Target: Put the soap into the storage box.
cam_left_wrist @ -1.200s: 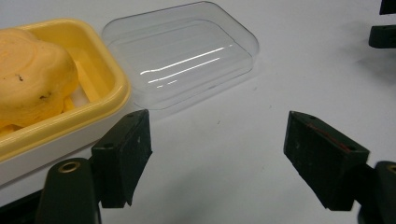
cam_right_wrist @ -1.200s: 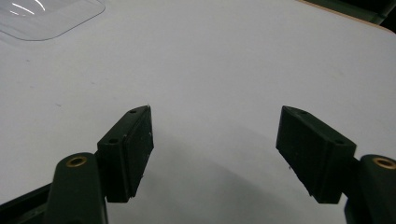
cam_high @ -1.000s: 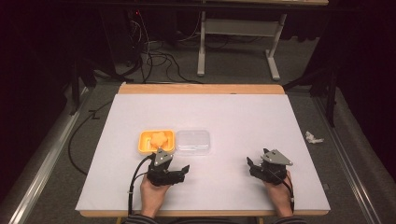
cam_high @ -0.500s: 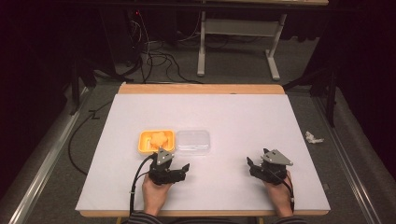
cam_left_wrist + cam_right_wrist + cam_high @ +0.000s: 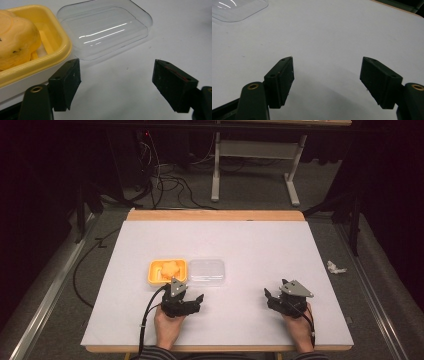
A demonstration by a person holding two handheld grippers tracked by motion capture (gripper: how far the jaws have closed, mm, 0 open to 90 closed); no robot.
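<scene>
1. Dark floor strewn with cables is surrounding a white table point(image 5: 250, 245), and two small things are sitting side by side on its near left part.
2. Nearest the left gripper point(image 5: 192, 302) is a yellow tray point(image 5: 58, 42) holding an orange lump of something soft-looking point(image 5: 15, 42), possibly a sponge or a piece of food; I cannot tell which.
3. Touching the tray's right edge, or just beside it, a clear plastic lid point(image 5: 105, 30) is lying flat on the table.
4. That lid is looking thin, light and slippery, and it would likely flex or skid if pushed from one side; its raised rim at a short edge seems the best place to pinch.
5. By contrast, the tray is looking stiffer, with a rolled lip that should give the jaws a firm hold, though being light it may slide unless steadied.
6. Just short of the tray and lid, the left gripper is sitting with its jaws spread wide and gripping nothing.
7. Well apart to the right, the right gripper point(image 5: 272, 297) is resting over bare table, jaws equally wide and empty, with a corner of the lid showing far off in its own view.
8. Off the table's right side, a crumpled white scrap point(image 5: 335, 267) is lying on the floor.
</scene>
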